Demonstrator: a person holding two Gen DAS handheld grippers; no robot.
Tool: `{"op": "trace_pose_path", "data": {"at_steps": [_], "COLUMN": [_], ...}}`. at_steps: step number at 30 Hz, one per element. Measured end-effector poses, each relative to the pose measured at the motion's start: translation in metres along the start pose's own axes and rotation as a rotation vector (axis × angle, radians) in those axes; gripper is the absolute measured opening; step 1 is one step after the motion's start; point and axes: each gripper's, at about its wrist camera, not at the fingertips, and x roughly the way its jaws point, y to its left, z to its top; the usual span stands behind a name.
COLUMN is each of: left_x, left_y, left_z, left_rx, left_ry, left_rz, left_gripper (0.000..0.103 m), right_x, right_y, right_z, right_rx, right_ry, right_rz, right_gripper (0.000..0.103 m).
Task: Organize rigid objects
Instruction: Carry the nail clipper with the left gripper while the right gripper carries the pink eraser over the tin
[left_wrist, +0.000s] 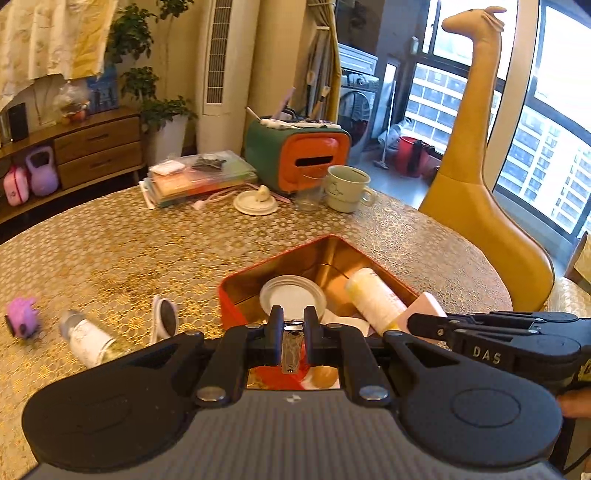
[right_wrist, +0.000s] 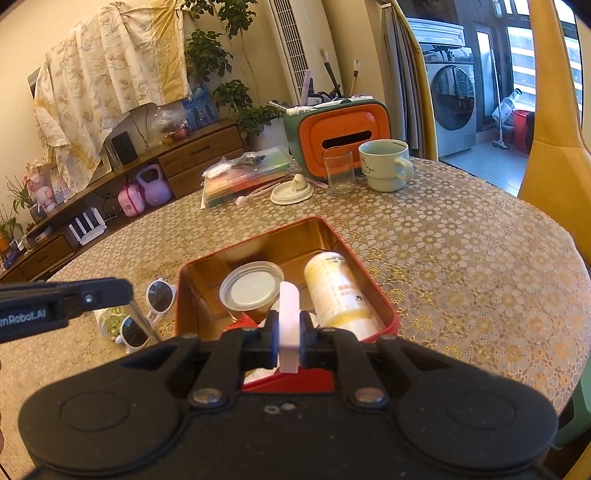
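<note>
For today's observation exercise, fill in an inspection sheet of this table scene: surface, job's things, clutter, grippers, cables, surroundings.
Surface: round table under a gold patterned cloth.
Job's things: open red tin holding a lidded jar and a yellow-white bottle lying on its side; white sunglasses, a small bottle and a purple toy lie outside it.
Clutter: mug, empty glass, white lid, stacked folders, orange-green box.
Grippers: left gripper shut on a small metal piece; right gripper shut on a flat pale block.
Cables: nothing seen on the table.
Surroundings: wooden sideboard, potted plants, washing machine, yellow chair.
</note>
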Motion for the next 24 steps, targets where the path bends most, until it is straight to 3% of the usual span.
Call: {"op": "trace_pose_path", "data": {"at_steps": [13,24], "left_x": [0.044,0.073], "left_y": [-0.025,-0.023], "left_z": [0.007,0.015], "left_rx": [0.040,-0.040], "left_ry": [0.031,0.053], "left_rz": [-0.020,-0.045], "left_gripper": [0.011,0.011], "right_x": [0.023,0.039], "right_y": [-0.010,-0.010], "right_z": [0.003,0.003], "right_rx": [-0.008,0.006], "right_ry": [0.001,0.021], "right_rz": [0.011,0.041], "right_gripper": [0.009,0.009]}}
